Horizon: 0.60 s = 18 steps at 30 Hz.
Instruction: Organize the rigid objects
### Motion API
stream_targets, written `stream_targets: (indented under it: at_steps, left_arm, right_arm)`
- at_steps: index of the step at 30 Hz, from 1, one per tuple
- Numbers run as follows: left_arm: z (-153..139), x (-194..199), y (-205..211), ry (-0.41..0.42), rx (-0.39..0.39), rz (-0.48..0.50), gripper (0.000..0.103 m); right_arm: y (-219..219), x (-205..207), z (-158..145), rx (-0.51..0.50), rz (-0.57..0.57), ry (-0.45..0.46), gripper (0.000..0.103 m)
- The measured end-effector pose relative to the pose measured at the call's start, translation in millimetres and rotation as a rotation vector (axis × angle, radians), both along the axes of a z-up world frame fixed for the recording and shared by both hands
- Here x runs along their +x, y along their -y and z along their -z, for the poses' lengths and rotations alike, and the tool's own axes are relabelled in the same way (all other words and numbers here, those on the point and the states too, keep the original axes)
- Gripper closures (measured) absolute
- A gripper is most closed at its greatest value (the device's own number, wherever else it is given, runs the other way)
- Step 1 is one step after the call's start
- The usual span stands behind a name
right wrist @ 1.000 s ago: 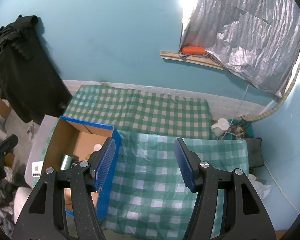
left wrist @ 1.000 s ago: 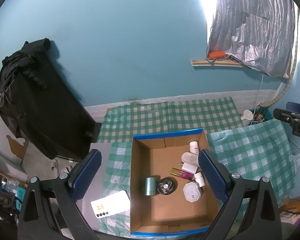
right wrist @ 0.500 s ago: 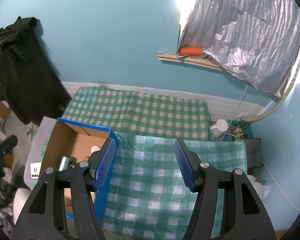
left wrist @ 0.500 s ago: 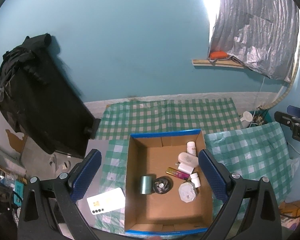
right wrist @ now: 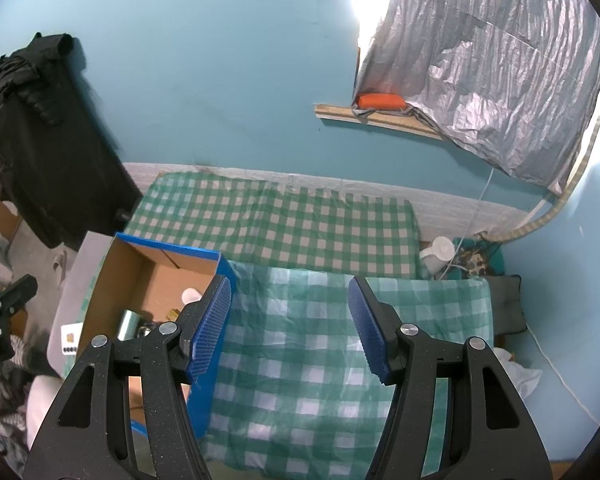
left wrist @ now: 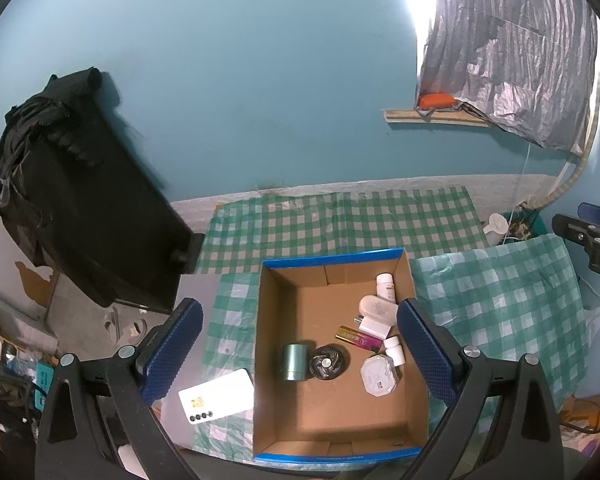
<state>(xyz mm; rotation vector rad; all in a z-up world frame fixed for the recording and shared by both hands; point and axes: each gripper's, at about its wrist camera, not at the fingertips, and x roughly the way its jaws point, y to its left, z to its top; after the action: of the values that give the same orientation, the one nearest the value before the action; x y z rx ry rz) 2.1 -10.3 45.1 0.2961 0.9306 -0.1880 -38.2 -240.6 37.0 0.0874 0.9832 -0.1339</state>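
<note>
An open cardboard box (left wrist: pixel 414 412) with a blue rim sits on checked cloth below my left gripper (left wrist: pixel 298 306), which hangs open and empty above it. Inside lie a grey-green cylinder (left wrist: pixel 291 362), a black round disc (left wrist: pixel 329 362), a white hexagonal case (left wrist: pixel 380 374), a magenta and gold stick (left wrist: pixel 360 338), a white plug (left wrist: pixel 374 326) and two white bottles (left wrist: pixel 385 286). A white phone (left wrist: pixel 216 396) lies outside the box's left wall. My right gripper (right wrist: pixel 290 284) stands open and empty over the green checked cloth (right wrist: pixel 300 340), to the right of the box (right wrist: pixel 168 249).
A black garment (left wrist: pixel 60 200) hangs over a stand at the left. The teal wall (left wrist: pixel 260 80) rises behind a second checked cloth (left wrist: pixel 340 224). A white kettle (right wrist: pixel 438 258) and cables sit at the far right. Silver foil (right wrist: pixel 480 60) covers the window.
</note>
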Motion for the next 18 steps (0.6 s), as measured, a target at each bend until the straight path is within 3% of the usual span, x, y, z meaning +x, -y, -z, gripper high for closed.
stream_targets:
  at_steps: [18]
  left_arm:
    - [0.2,-1.8,-5.4,-0.004,0.006,-0.010,0.004]
  right_arm:
    - [-0.4,-2.1,0.4,0.000,-0.001,0.002,0.043]
